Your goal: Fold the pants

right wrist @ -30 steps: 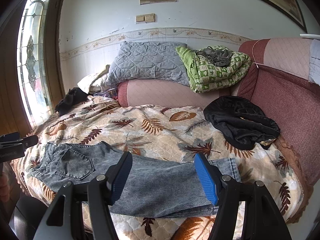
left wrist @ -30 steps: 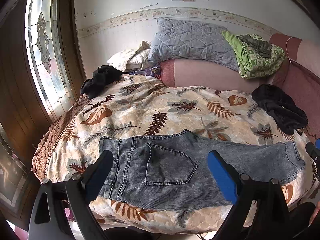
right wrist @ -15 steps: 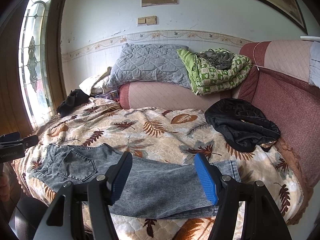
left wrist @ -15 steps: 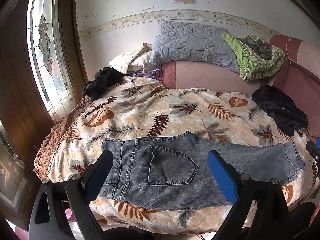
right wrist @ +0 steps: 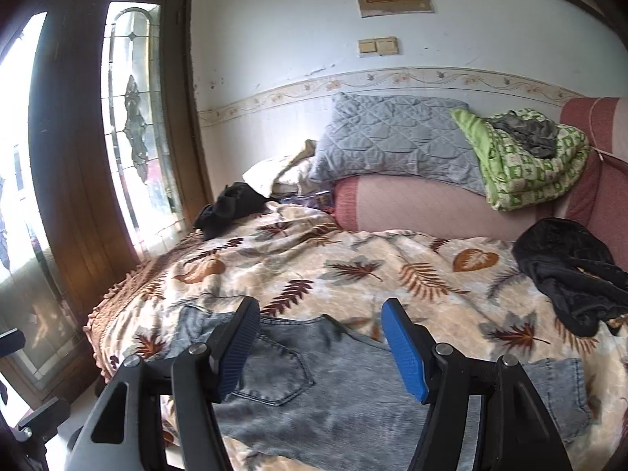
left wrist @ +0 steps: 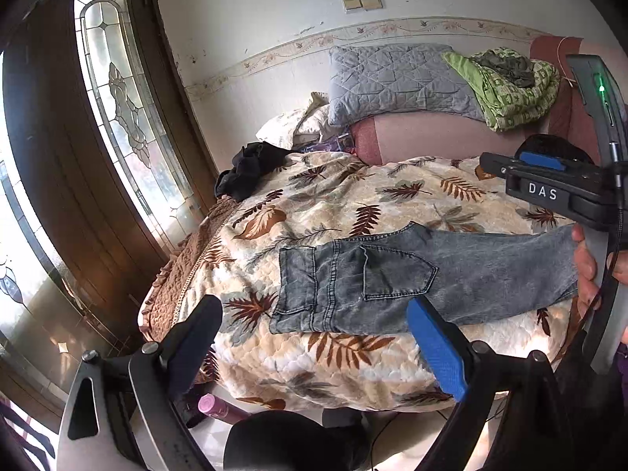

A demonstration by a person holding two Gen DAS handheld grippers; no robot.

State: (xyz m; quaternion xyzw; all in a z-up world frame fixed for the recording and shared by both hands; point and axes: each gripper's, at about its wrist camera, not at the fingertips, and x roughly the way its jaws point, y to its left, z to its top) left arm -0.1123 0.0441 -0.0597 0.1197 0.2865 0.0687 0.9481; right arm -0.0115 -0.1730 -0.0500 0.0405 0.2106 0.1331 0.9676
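Grey-blue denim pants [left wrist: 412, 278] lie flat near the front edge of a leaf-patterned bed [left wrist: 353, 204], folded lengthwise, waist to the left, legs to the right, back pocket up. My left gripper [left wrist: 314, 337] is open and empty, below and left of the waist, off the bed's front edge. My right gripper [right wrist: 320, 345] is open and empty, hovering over the pocket area of the pants [right wrist: 353, 392]. The right gripper's body [left wrist: 549, 188] shows at the right of the left wrist view, above the pant legs.
A black garment [right wrist: 569, 274] lies at the bed's right, another black garment [right wrist: 227, 212] at its far left. A grey pillow [right wrist: 392, 137] and green blanket [right wrist: 522, 157] rest on the pink backrest. A glass door [left wrist: 125, 117] stands left. A pink bottle [left wrist: 216, 406] lies on the floor.
Both grippers have shifted left. The left one has backed off past the waist end; the right one has moved from the leg end to above the pocket. The pants have not moved.
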